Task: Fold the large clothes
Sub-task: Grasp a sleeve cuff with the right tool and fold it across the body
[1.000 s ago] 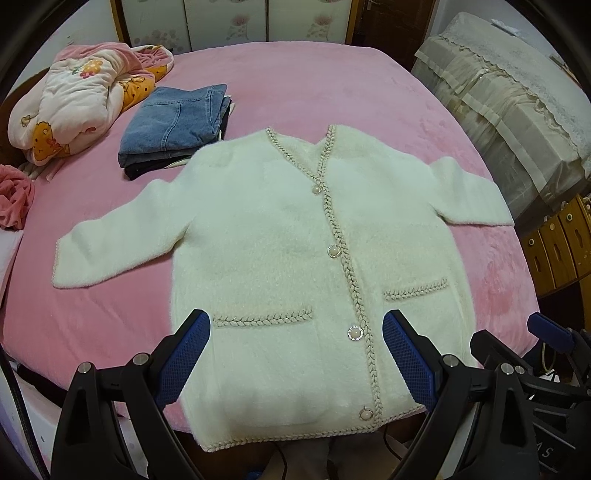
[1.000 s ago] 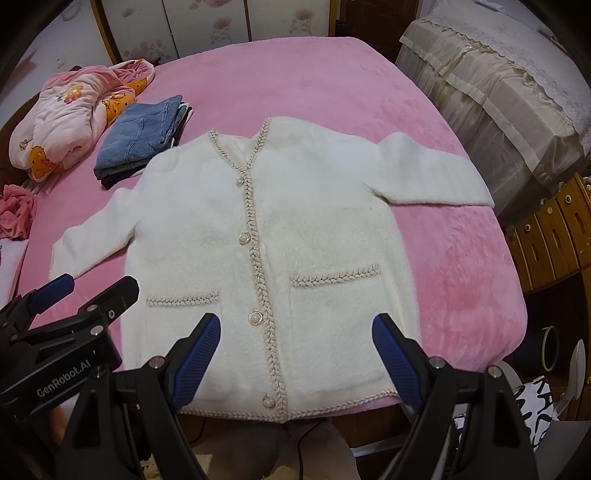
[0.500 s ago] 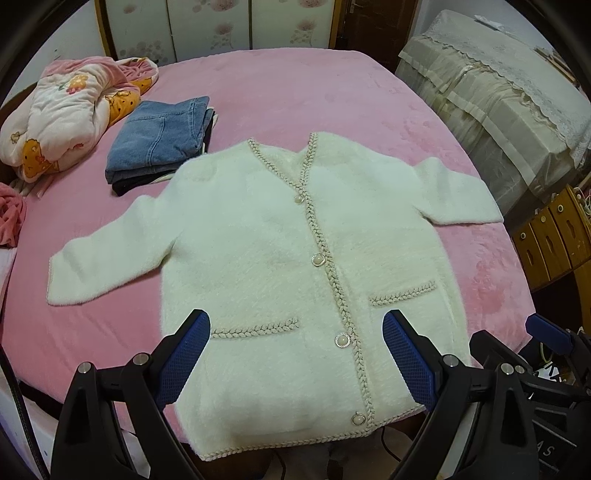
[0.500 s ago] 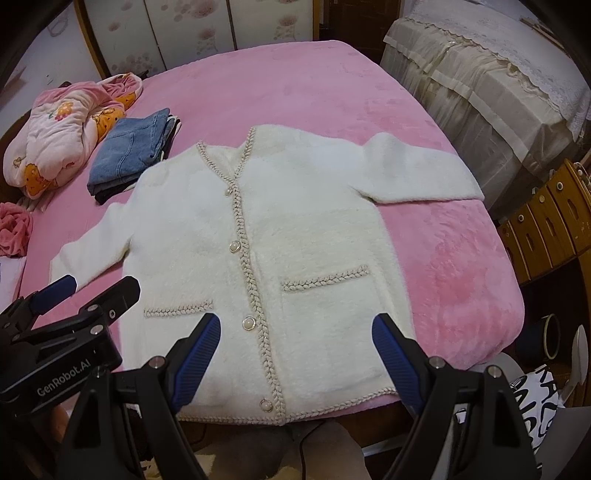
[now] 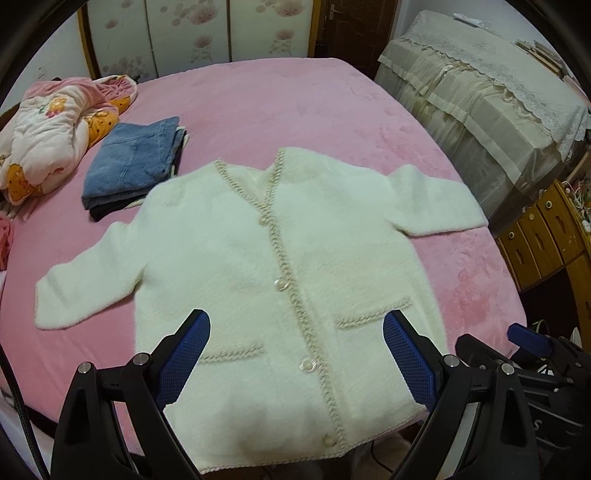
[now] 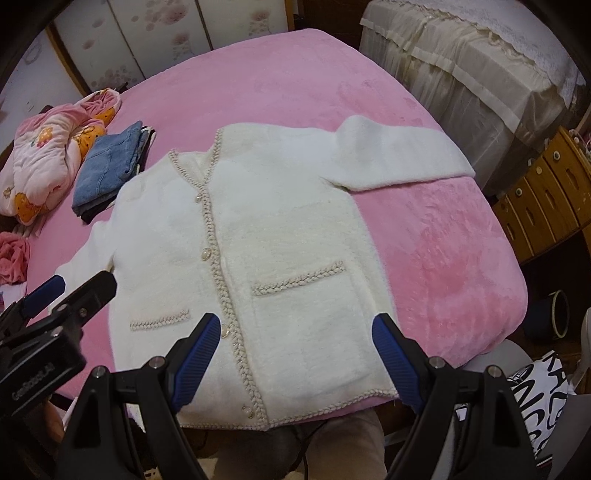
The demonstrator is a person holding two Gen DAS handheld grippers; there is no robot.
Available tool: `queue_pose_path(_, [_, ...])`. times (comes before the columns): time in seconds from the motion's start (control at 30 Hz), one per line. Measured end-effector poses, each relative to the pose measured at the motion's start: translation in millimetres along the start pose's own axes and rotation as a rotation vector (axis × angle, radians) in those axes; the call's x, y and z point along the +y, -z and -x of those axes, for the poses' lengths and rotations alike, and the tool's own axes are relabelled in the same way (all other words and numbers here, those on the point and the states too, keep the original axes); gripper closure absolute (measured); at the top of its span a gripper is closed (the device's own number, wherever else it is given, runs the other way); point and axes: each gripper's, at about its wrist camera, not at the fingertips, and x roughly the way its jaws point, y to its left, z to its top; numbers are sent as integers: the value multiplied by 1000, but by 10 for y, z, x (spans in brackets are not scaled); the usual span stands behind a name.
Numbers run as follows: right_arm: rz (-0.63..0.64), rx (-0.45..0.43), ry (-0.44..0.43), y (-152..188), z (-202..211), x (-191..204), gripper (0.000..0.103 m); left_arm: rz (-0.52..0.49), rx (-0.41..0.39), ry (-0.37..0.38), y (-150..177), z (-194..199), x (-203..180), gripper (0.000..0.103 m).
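Note:
A fluffy white cardigan point(image 5: 236, 280) with beige braided trim, pearl buttons and two pockets lies flat, front up, sleeves spread, on a pink bed point(image 5: 280, 107). It also shows in the right wrist view point(image 6: 280, 221). Its hem hangs slightly over the bed's near edge. My left gripper point(image 5: 295, 354) is open and empty, held above the cardigan's lower half. My right gripper point(image 6: 295, 354) is open and empty, above the lower right pocket. The left gripper point(image 6: 55, 295) shows at the left of the right wrist view.
Folded blue jeans point(image 5: 133, 166) on dark clothes lie at the bed's far left, beside a pink padded garment point(image 5: 55, 129). A cloth-covered piece of furniture point(image 5: 480, 110) and wooden drawers point(image 5: 546, 236) stand right of the bed. A sliding panel wall point(image 5: 199, 33) is behind.
Both grippers have lifted and tilted up, so the cardigan sits lower and farther in view. The right view has shifted rightward. Both stay open; the cardigan has not moved.

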Motion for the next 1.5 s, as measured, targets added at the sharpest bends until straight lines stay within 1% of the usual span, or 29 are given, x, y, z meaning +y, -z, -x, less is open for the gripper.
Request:
queue_pose_path(0.1, [-15, 15, -15, -146, -140, -220, 18, 7, 6, -6, -104, -125, -195, 9])
queue_pose_path(0.23, [-19, 36, -23, -403, -376, -573, 18, 7, 21, -59, -274, -406, -477, 9])
queue_pose_path(0.3, [-27, 40, -33, -543, -507, -782, 18, 6, 44, -88, -410, -638, -649, 9])
queue_pose_path(0.43, [-62, 38, -44, -850, -803, -1236, 18, 26, 72, -105, -650, -1080, -910, 9])
queue_pose_path(0.5, [-99, 33, -50, -1043, -987, -1523, 18, 35, 71, -112, -805, -1356, -1090, 9])
queue_pose_path(0.63, [-177, 31, -42, -1389, -1366, -2053, 18, 42, 87, -102, -1054, -1834, -1423, 9])
queue_pose_path(0.77, [-290, 28, -48, -1670, -1762, -2596, 19, 5, 72, -97, -1293, -2176, -1748, 9])
queue_pose_path(0.87, [-377, 30, -50, -1780, -2002, -2906, 23, -19, 73, -102, -1459, -2427, -1950, 9])
queue_pose_path(0.97, [-447, 35, -46, -1847, -2232, -3171, 23, -16, 72, -92, -1632, -2631, -2080, 9])
queue_pose_path(1.07, [-528, 49, -70, -1880, -2455, -3406, 24, 1, 70, -83, -1753, -2818, -2168, 9])
queue_pose_path(1.2, [-582, 59, -99, -1916, -2664, -3550, 25, 32, 105, -67, -1861, -3049, -2226, 9])
queue_pose_path(1.33, [-625, 22, -123, -1989, -2763, -3656, 25, 68, 131, -51, -1879, -3192, -2247, 9])
queue_pose_path(1.4, [-636, 2, -123, -2044, -2790, -3695, 29, 89, 157, -41, -1882, -3254, -2222, 11])
queue_pose_path(1.47, [-650, -21, -129, -2105, -2811, -3747, 40, 102, 159, -44, -1884, -3262, -2178, 11])
queue_pose_path(1.5, [-656, -35, -136, -2134, -2820, -3785, 51, 108, 161, -49, -1879, -3265, -2155, 11])
